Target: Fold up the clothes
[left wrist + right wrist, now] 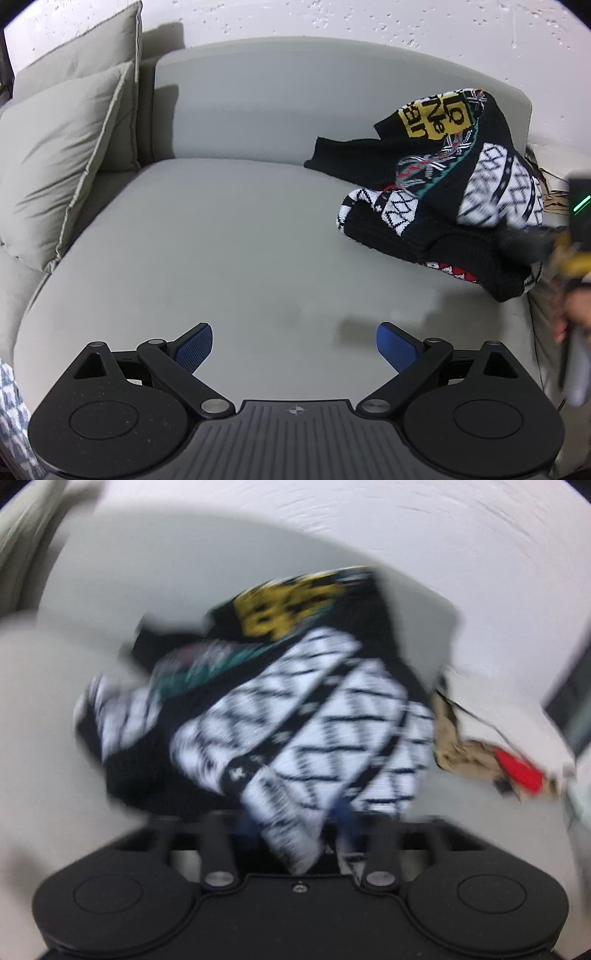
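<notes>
A black knitted sweater (439, 192) with white lattice bands and a yellow patch lies bunched at the right end of a grey sofa seat (221, 240). My left gripper (294, 347) is open and empty, low over the seat's front, well left of the sweater. My right gripper (295, 827) is shut on a fold of the sweater (295, 723), which fills the blurred right wrist view. The right gripper and the hand that holds it show blurred at the right edge of the left wrist view (532, 240).
Two grey cushions (62, 158) lean at the sofa's left end. The backrest (295, 103) runs behind the seat below a white wall. Crumpled brown paper with a red patch (484, 753) lies on the sofa arm right of the sweater.
</notes>
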{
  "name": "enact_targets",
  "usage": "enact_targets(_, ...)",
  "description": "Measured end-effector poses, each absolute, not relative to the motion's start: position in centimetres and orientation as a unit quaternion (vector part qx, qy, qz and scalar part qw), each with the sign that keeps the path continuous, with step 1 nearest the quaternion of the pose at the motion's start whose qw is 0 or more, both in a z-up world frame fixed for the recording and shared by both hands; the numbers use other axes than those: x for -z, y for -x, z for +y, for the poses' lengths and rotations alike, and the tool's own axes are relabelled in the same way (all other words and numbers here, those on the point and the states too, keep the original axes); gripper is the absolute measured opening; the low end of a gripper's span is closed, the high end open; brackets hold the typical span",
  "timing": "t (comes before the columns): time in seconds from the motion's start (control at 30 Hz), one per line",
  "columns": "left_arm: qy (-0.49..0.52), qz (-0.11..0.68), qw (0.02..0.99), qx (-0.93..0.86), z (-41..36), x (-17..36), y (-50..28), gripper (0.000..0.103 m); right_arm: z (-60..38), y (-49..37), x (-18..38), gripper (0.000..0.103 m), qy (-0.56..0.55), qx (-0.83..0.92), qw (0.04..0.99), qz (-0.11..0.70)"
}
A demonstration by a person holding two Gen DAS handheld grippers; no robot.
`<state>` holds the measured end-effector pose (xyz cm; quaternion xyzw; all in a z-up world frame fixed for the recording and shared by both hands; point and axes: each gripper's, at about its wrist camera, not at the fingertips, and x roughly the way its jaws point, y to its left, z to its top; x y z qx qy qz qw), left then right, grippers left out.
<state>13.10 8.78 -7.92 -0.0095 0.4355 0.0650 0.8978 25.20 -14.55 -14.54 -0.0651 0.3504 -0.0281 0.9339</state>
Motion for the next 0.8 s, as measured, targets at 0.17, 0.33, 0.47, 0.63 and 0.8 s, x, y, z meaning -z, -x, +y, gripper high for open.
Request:
enact_targets(0.17,0.017,0.428,0.902,-0.056,9.3,7.6,-11.7,0.095,-20.7,-21.6,8.7,0.014,-0.094,0.046,0.951,0.291)
enact_targets(0.33,0.035,0.409,0.912,-0.025,9.3,7.2,-10.6,0.095,-27.9,-15.0,5.1,0.012,-0.231,0.07,0.934,0.262)
enact_targets(0.47,0.054,0.412,0.909,0.017,8.8,8.5,-10.2,0.096,-31.3,-9.9,6.0,0.013,-0.264,0.105,0.912,0.295)
enact_targets(0.63,0.091,0.435,0.894,0.052,8.0,11.8,-10.6,0.096,-33.3,-7.7,10.4,0.019,-0.238,0.122,0.872,0.409)
enact_targets(0.8,0.145,0.415,0.897,0.052,7.9,14.3,-11.6,0.098,-32.3,-5.1,11.6,0.063,-0.219,0.102,0.879,0.411)
